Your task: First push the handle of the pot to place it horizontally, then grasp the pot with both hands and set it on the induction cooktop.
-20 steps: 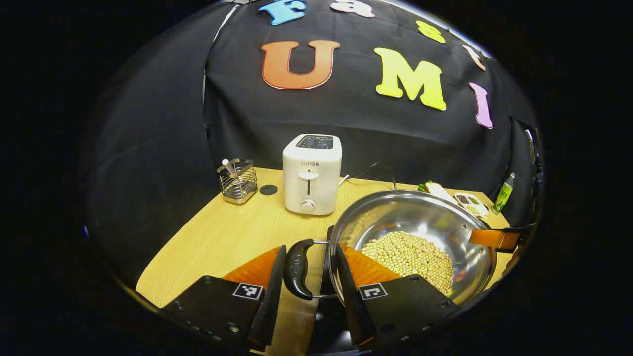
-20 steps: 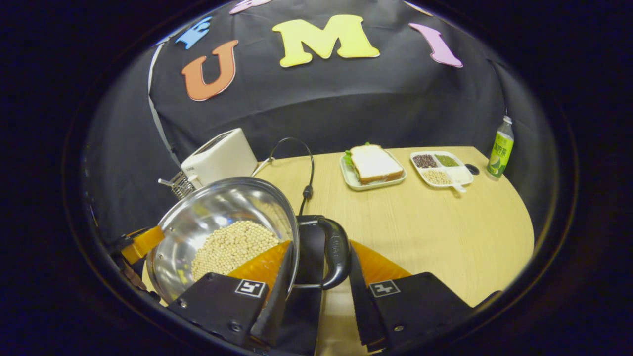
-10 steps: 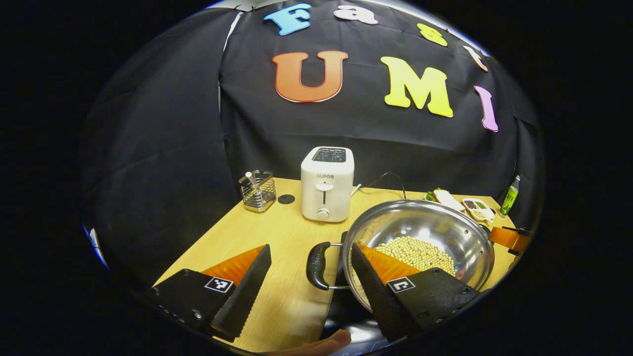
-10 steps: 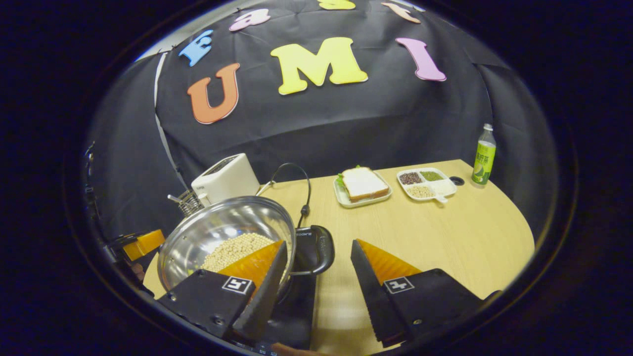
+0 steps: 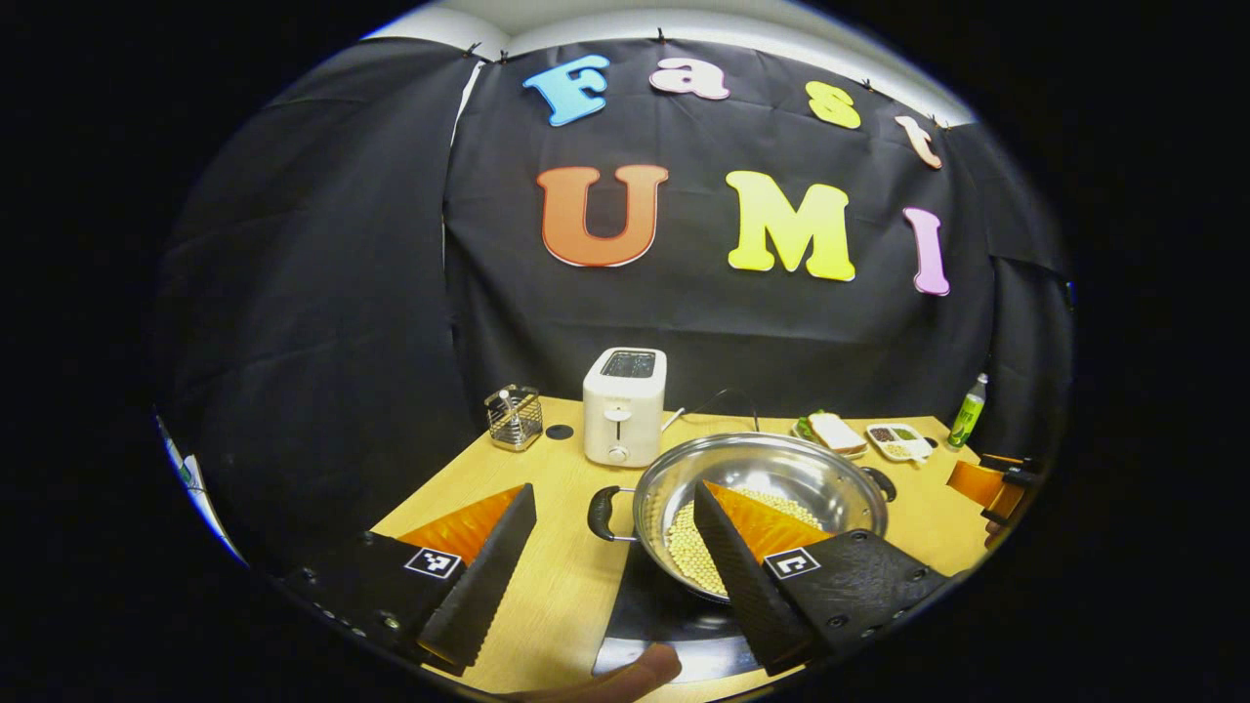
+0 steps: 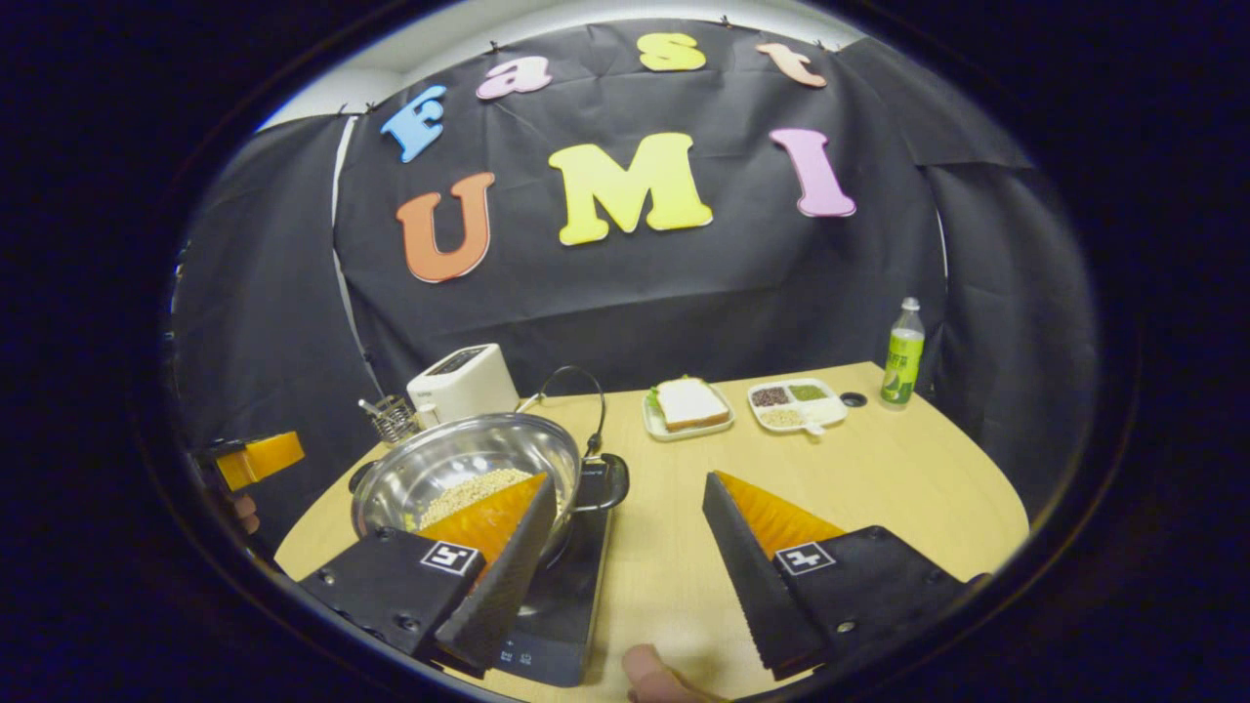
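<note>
On cooktop [image 6: 571, 625]: one pot [image 5: 757, 478], two handles, both grippers open.

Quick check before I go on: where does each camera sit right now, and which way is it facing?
Left gripper view: rides the open left gripper, looking over the pot on the induction cooktop toward the toaster; a fingertip shows at the bottom.
Right gripper view: rides the open right gripper, facing the sandwich plate and bottle; pot at its left.
Both share pot, cooktop, toaster.
</note>
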{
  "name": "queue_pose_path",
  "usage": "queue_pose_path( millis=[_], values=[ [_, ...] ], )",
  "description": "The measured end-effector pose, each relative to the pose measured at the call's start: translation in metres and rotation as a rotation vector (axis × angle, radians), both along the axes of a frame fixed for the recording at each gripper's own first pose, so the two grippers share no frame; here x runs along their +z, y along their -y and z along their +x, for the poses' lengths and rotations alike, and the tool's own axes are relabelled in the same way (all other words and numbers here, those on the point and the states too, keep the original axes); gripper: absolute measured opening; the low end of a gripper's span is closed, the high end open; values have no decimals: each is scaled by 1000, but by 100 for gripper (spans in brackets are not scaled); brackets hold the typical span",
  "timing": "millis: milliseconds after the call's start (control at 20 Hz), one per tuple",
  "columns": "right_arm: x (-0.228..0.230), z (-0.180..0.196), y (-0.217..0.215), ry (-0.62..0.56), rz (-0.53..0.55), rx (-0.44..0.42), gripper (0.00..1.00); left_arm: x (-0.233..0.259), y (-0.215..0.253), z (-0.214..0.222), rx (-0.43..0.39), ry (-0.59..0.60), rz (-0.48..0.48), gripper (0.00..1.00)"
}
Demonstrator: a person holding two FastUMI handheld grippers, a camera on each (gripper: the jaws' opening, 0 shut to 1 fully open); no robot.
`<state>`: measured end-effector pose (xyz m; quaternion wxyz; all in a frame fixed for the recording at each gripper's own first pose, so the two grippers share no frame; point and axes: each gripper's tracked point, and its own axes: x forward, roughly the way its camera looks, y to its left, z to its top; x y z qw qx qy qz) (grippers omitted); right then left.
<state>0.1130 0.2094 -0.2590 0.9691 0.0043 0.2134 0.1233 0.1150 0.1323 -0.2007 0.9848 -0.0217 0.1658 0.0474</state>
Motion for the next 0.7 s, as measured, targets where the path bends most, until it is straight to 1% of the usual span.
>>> queue_pose_path(
  millis=[100,200,350,500,600,650,700],
  values=[
    [19,-17,13,36,10,-6,95,18,13,-18,-12,37,2,96],
    [37,-32,27,65,26,-20,98,33,25,-33,-29,63,10,96],
    [64,-54,48,102,53,-24,96,53,45,-54,-47,97,27,96],
    [87,-73,78,149,59,-49,98,70,66,-78,-67,130,16,96],
    [105,-87,96,181,67,-59,96,86,79,-94,-74,168,11,96],
    [113,-93,103,199,74,-65,96,94,84,-101,-79,184,10,87],
    [123,-101,112,220,81,-77,96,99,90,-109,-87,195,7,96]
  ],
)
